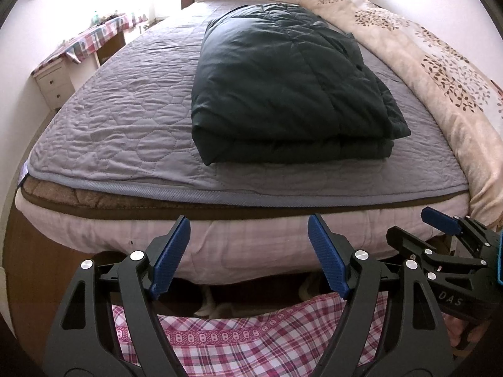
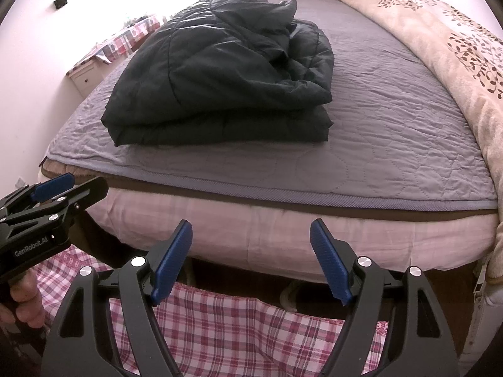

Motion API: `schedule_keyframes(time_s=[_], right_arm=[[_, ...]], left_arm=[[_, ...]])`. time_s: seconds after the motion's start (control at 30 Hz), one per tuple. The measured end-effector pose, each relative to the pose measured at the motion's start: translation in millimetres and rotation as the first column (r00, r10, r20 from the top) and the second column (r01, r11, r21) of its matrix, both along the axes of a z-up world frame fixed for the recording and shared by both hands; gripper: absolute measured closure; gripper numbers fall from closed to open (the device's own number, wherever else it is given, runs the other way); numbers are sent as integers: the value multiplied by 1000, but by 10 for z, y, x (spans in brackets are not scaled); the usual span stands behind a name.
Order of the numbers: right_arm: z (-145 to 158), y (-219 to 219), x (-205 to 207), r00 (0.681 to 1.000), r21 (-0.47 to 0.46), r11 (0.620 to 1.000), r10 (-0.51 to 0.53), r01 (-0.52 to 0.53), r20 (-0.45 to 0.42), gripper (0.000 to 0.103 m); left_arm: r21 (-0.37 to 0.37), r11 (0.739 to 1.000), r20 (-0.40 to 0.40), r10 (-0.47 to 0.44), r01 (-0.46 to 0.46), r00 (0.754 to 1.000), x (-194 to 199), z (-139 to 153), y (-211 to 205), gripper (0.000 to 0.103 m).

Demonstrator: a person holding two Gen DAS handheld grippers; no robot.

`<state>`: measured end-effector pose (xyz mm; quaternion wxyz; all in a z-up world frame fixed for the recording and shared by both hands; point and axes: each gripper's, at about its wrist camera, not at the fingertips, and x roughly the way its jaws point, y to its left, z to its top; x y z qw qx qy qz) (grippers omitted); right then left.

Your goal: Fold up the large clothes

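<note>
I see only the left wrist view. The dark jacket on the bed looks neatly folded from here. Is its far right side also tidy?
Observer: Not fully. In the right wrist view the dark jacket has a loose bunched part that sticks up on top at its far end.
Operator: Thank you. Of the right tongs I see only one blue pad. Are they open?
Observer: Yes. The right tongs stand open with nothing between them, in front of the bed's near edge.
</note>
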<state>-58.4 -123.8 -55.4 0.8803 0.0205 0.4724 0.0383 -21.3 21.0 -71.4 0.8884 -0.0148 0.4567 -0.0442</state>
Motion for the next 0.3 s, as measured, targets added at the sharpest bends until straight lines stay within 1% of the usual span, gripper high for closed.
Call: schedule_keyframes(time_s=[0.3], right_arm=[[-21,-11,18,1000,0,1000,3,-3,-8,28]], left_arm=[[4,1000,-20,3,-3,1000,24,-35,12,26]])
